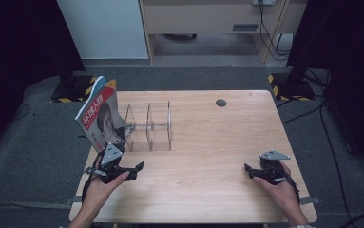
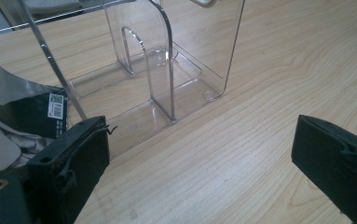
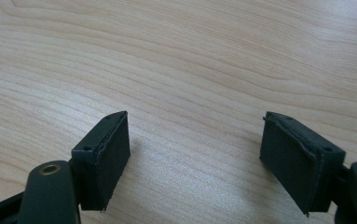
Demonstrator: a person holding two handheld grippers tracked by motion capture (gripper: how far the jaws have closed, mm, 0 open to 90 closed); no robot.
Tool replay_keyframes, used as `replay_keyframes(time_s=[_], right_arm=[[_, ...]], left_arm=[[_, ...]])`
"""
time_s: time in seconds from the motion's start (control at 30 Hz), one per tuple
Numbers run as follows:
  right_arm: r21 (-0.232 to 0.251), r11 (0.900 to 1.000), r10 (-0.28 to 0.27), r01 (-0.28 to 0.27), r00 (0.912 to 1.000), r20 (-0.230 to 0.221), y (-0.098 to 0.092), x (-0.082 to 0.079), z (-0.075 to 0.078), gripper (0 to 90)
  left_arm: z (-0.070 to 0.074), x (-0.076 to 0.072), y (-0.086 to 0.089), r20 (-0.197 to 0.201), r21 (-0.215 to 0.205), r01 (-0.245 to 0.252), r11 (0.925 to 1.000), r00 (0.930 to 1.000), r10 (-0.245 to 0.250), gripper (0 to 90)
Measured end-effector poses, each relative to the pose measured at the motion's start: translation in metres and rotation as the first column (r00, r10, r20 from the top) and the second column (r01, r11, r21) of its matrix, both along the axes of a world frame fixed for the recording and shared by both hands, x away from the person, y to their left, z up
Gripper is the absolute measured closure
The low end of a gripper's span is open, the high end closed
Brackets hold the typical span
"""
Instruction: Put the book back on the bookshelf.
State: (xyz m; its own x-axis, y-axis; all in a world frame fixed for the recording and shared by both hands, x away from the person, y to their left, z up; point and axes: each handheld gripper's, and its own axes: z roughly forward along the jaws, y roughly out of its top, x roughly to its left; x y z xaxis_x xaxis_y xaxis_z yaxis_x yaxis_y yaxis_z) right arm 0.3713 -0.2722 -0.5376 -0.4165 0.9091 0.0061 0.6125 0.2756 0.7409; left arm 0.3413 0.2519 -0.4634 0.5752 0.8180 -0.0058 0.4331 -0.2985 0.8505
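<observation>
**Magazine leaning, both grippers standing off**

Nearest us, the black left gripper point(image 1: 131, 172) sits low at the front left of the pale wooden table point(image 1: 217, 142), jaws wide with nothing between them. Over on the front right, the black right gripper point(image 1: 252, 172) has its jaws just as wide over bare wood. Our target, the glossy red-and-white magazine point(image 1: 100, 118), leans tilted against the left end of the clear acrylic divided rack point(image 1: 148, 124), just beyond the left gripper. We judge it light, floppy and slick, so it will sag if pinched at a corner. We'd take it along the spine edge, mid-height. That rack looks light too and could slide.
</observation>
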Motion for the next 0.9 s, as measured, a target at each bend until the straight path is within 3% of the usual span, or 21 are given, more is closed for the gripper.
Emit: replay_keyframes(time_s=[0.9], right_arm=[[0.001, 1.000, 0.001, -0.001, 1.0000, -0.001, 0.000, 0.000, 0.000, 24.0]], left_arm=[[-0.001, 0.026, -0.046, -0.029, 0.031, 0.067, 0.9972, 0.9974, -0.067, 3.8]])
